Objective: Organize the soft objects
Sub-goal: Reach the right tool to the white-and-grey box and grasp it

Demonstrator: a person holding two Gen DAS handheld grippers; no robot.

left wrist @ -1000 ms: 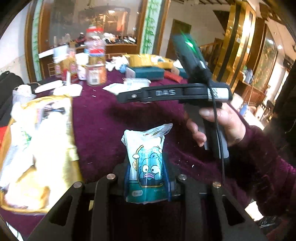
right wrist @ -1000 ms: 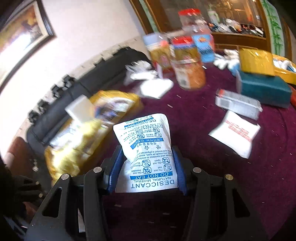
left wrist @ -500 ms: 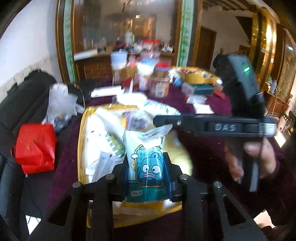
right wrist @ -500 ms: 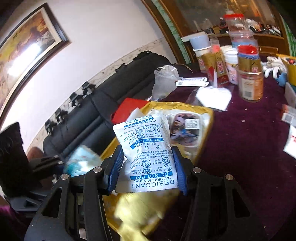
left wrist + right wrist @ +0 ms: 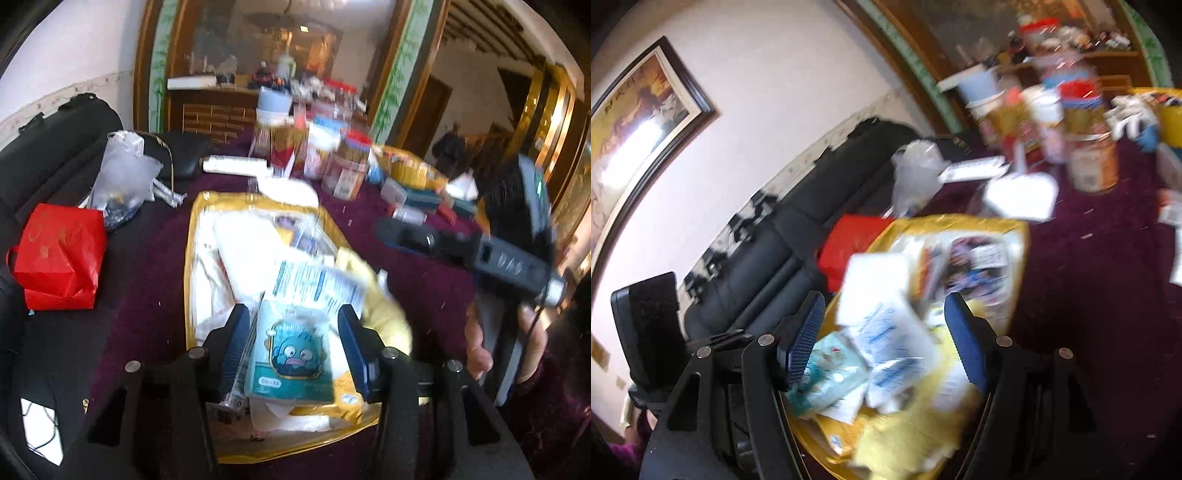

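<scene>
A gold tray [image 5: 192, 266] full of soft packets lies on the purple table. In the left wrist view my left gripper [image 5: 295, 347] is open over the tray's near end, and the teal cartoon-fish packet [image 5: 291, 354] lies loose between its spread pads. The white desiccant packet [image 5: 317, 284] lies just beyond it. In the right wrist view my right gripper [image 5: 882, 343] is open above the tray [image 5: 960, 221], with the desiccant packet [image 5: 894, 339] lying loose under it and the teal packet [image 5: 831, 373] to its left. The right gripper's body [image 5: 498, 251] shows at the right.
A red bag [image 5: 59, 254] and a clear plastic bag [image 5: 122, 177] sit left of the tray. Jars and boxes [image 5: 332, 155] crowd the far side of the table. A black sofa [image 5: 757, 236] runs along the wall. Small boxes [image 5: 417, 199] lie at the back right.
Both grippers have opened over the gold tray. The teal packet and the desiccant packet have left the pads and now lie in the tray.
</scene>
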